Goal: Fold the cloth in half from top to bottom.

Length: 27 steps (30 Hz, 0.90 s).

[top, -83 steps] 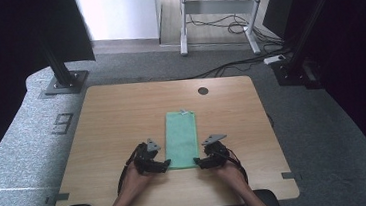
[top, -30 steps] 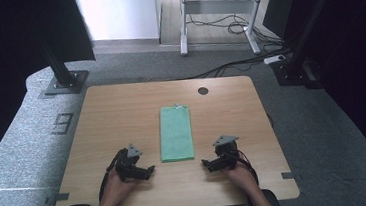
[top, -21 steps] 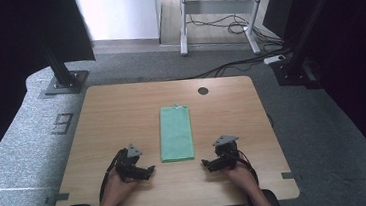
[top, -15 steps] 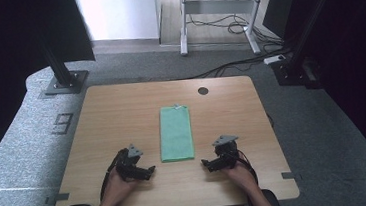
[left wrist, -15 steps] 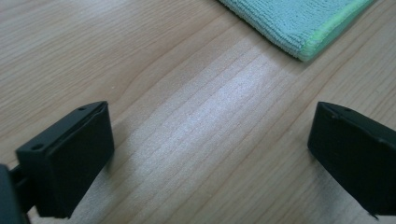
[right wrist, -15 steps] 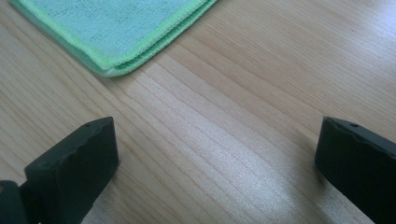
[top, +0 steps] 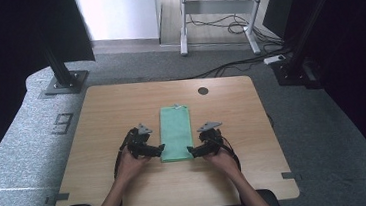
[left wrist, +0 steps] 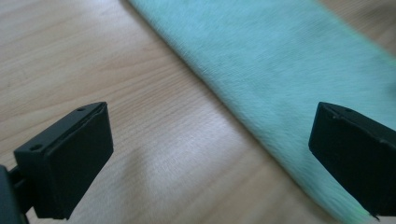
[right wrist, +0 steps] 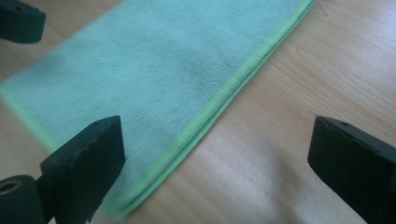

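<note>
A folded green towel (top: 175, 132) lies lengthwise in the middle of the wooden table (top: 111, 109). My left gripper (top: 161, 148) sits at the towel's near left corner, open, its jaws pointing right. My right gripper (top: 190, 151) sits at the near right corner, open, jaws pointing left. In the left gripper view the towel (left wrist: 289, 70) has its long edge running between the wide-apart jaws of the left gripper (left wrist: 210, 158). In the right gripper view the towel (right wrist: 163, 70) shows its stitched, layered edge between the jaws of the right gripper (right wrist: 215, 172). Nothing is held.
A round cable hole (top: 203, 90) lies near the table's far edge. Bare wood stretches on both sides of the towel. Black stand bases (top: 64, 83) rest on the grey floor beyond the table, and a desk frame (top: 218, 14) stands farther back.
Both grippers, which had drawn back toward the near edge, have moved forward and inward to the towel's near corners. The towel has not moved.
</note>
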Tool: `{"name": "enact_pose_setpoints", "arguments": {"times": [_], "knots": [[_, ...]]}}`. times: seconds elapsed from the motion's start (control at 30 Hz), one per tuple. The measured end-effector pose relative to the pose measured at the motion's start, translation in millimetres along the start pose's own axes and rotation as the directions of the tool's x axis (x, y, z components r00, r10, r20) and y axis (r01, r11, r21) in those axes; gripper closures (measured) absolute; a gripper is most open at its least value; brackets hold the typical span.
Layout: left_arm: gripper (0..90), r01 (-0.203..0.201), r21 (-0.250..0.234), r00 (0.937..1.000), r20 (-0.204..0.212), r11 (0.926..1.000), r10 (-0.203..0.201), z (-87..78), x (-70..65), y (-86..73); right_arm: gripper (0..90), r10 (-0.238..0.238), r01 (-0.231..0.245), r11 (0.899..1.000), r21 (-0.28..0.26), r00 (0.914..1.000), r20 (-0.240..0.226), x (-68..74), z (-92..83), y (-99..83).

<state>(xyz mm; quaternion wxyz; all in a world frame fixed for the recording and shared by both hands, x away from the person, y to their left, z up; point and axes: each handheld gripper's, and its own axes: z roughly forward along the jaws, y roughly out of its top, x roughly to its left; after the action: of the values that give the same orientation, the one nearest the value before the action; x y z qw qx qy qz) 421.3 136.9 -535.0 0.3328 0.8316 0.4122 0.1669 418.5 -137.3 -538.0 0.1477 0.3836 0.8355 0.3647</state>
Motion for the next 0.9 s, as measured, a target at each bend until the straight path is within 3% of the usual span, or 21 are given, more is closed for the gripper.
{"name": "enact_pose_setpoints", "arguments": {"times": [0.1,0.17,0.4,0.63,0.73,0.8,0.9], "knots": [[0.0,-0.006,0.035,0.9997,-0.025,0.9994,0.007,10.7,0.2,-4.5,5.6,-0.016,0.015,0.999,0.040,0.9995,0.029,-1.2,12.0,0.0],[0.0,0.016,0.021,0.9996,-0.021,0.9996,-0.015,9.8,0.8,-8.0,6.5,-0.009,0.008,0.999,0.040,0.9997,0.023,-0.8,13.9,-2.3],[1.9,-0.054,0.051,0.9975,-0.044,0.9972,0.056,-5.2,-14.2,-16.5,6.8,-0.024,0.024,0.998,0.056,0.9997,-0.002,12.9,5.7,-10.0],[2.0,-0.045,0.053,0.9990,0.007,0.9976,0.044,-24.8,-30.4,-39.7,6.8,-0.074,0.076,0.995,0.060,0.9967,-0.033,38.1,-12.6,-27.9],[2.6,-0.064,0.062,0.9970,0.046,0.9960,0.062,-33.2,-37.8,-46.6,6.7,-0.078,0.080,0.995,0.054,0.9961,-0.041,46.4,-20.9,-37.3],[2.1,-0.033,0.048,0.9965,0.078,0.9983,0.029,-35.7,-34.4,-40.6,6.8,-0.083,0.085,0.995,0.048,0.9956,-0.042,48.8,-24.6,-41.6],[3.5,0.008,0.002,0.9985,0.055,1.0000,-0.009,-34.8,-24.6,-24.9,6.8,-0.078,0.080,0.996,0.046,0.9959,-0.047,49.2,-25.9,-43.5]]}}
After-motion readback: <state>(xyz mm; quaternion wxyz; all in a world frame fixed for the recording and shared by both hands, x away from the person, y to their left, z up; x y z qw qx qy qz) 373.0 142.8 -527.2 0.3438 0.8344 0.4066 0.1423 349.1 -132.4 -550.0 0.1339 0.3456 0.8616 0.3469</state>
